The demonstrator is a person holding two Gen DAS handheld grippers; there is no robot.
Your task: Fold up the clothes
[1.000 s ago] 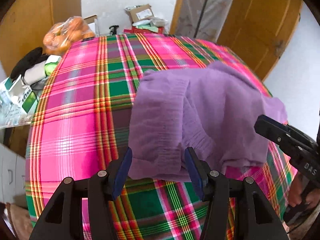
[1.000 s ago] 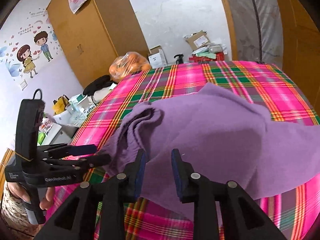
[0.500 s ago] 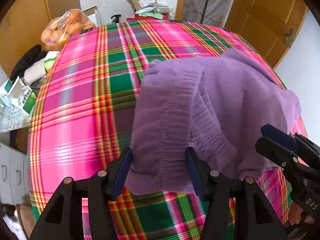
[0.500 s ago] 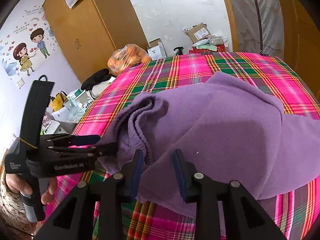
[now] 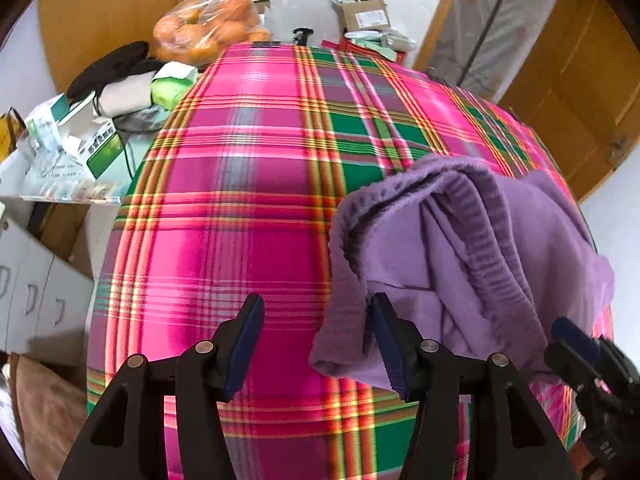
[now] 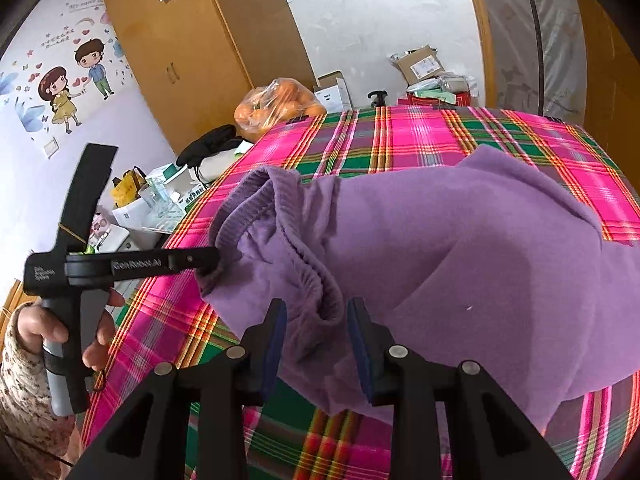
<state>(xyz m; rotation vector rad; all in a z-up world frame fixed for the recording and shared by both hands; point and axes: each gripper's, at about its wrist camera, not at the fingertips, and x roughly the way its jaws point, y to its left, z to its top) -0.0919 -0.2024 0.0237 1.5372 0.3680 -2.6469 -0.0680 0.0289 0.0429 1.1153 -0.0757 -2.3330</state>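
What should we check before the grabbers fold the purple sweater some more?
1. Left gripper has cloth to grab: not ok. Its jaws stand open over the bare plaid cloth, with the purple sweater beside one finger.
2. Right gripper has a sweater fold between its jaws: ok.
3. Right gripper pinches that fold firmly: cannot tell.
4. Sweater lies flat: not ok. It is bunched, with its ribbed edges rolled up.
5. Free room on the plaid cloth: ok.
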